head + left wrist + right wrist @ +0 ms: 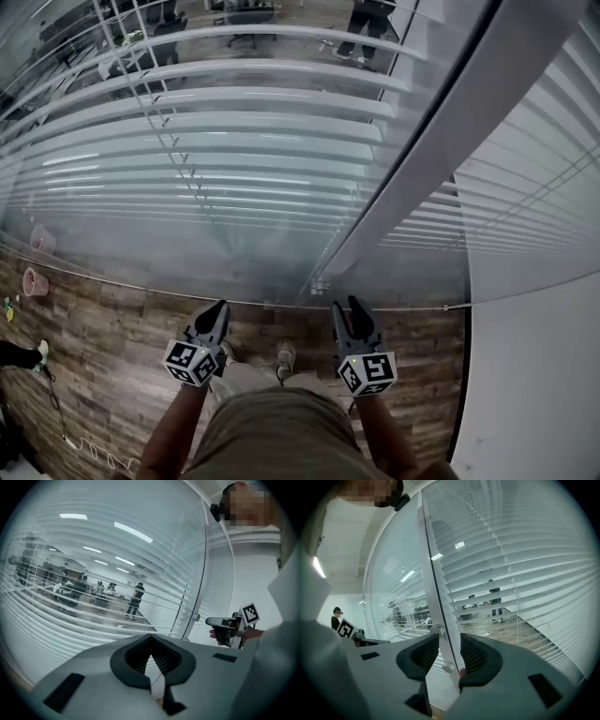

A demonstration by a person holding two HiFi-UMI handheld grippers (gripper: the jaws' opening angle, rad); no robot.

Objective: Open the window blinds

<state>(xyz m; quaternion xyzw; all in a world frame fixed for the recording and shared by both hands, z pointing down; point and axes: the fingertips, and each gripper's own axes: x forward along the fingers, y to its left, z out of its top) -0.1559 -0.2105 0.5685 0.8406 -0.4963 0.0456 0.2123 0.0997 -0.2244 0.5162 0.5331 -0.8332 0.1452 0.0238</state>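
White horizontal window blinds [234, 141] hang behind a glass wall; their slats stand partly tilted, so an office shows through. A white upright frame [441, 141] splits the glass, and a small round knob [322, 286] sits low on it. My left gripper [217, 314] is held short of the glass with its jaws shut and empty. My right gripper [349, 314] is open just below the knob, not touching it. In the right gripper view the frame [433, 588] and the knob [437, 630] show through the gap between the jaws. The left gripper view shows the blinds [70, 564], the knob [196, 617] and my right gripper [220, 623].
Wood-look floor [112, 319] runs along the foot of the glass. A white wall [534, 375] closes the right side. A thin cable [84, 441] lies on the floor at the left. People [136, 597] stand beyond the glass.
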